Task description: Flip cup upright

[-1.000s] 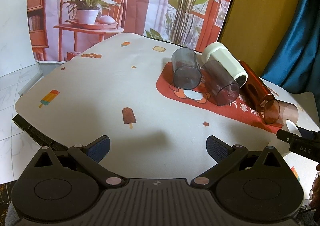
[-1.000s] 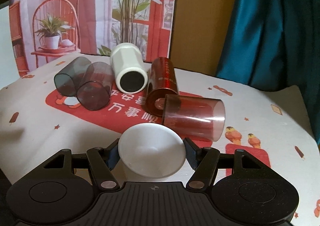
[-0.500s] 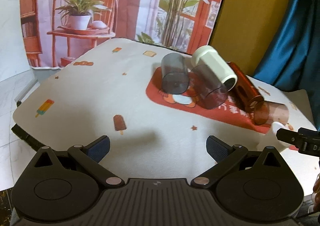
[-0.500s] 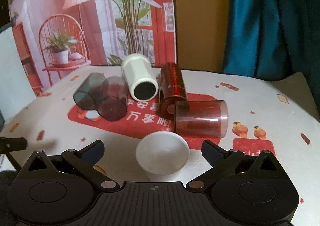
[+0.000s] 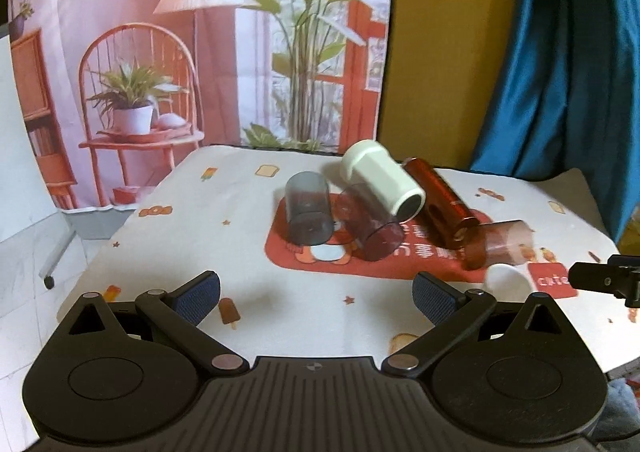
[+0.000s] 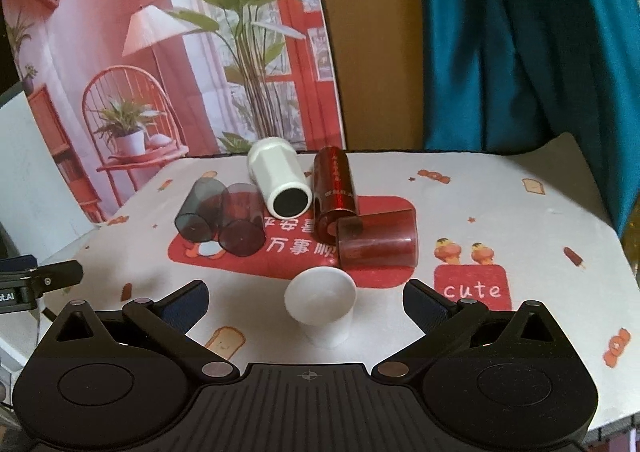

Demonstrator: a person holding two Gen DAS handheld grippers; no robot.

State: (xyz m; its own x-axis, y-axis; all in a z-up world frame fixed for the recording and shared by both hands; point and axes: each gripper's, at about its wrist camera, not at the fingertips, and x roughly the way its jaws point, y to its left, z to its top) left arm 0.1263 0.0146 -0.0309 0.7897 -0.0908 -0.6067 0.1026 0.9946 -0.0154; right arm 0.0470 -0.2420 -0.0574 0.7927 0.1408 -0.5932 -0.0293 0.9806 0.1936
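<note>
One small white cup (image 6: 320, 304) stands upright on the counter (image 6: 540, 228), just in front of five tumblers lying on their sides. Both right tongs (image 6: 306, 302) and left tongs (image 5: 316, 292) are spread apart, gripping nothing.

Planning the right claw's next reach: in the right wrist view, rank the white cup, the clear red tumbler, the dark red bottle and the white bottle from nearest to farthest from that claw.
1. white cup, upright, between the open right claw's fingers.
2. clear red tumbler, on its side just beyond, slightly right.
3. dark red bottle, lying behind the tumbler.
4. white bottle, lying left of it; its far end reaches about as far back, so these two are close.
</note>
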